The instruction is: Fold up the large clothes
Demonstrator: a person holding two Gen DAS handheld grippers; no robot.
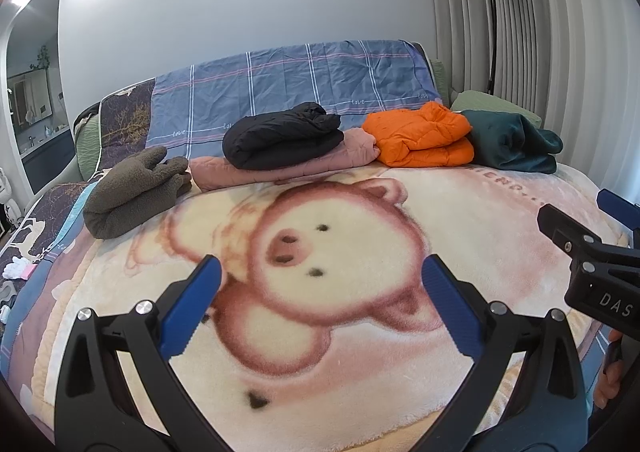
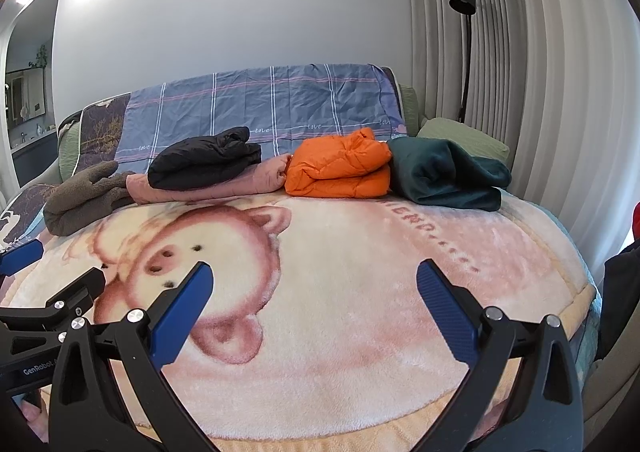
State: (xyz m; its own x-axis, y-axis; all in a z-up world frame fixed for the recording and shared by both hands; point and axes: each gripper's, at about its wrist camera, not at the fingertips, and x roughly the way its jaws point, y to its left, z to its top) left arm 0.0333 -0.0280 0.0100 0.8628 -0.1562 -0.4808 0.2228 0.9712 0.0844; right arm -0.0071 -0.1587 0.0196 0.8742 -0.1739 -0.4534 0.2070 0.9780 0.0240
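Folded clothes line the far side of the bed: a brown fleece (image 1: 136, 192) (image 2: 84, 196), a black jacket (image 1: 280, 134) (image 2: 204, 158) lying on a pink quilted garment (image 1: 288, 166) (image 2: 224, 184), an orange puffer jacket (image 1: 420, 134) (image 2: 340, 166) and a dark green fleece (image 1: 512, 140) (image 2: 448, 172). My left gripper (image 1: 320, 268) hovers open over the pig-print blanket (image 1: 340, 352) (image 2: 340, 332), nothing between its blue pads. My right gripper (image 2: 314, 274) is open too, empty, above the same blanket. Each gripper shows at the edge of the other's view: the right one (image 1: 576, 220), the left one (image 2: 64, 268).
A plaid blue sheet (image 1: 296, 80) (image 2: 260, 100) drapes the headboard. A green pillow (image 2: 464, 140) lies behind the green fleece. Grey curtains (image 2: 520, 92) and a black floor lamp (image 2: 464, 4) stand to the right. A mirror (image 1: 32, 92) hangs left. Small white and pink items (image 1: 18, 266) lie at the bed's left edge.
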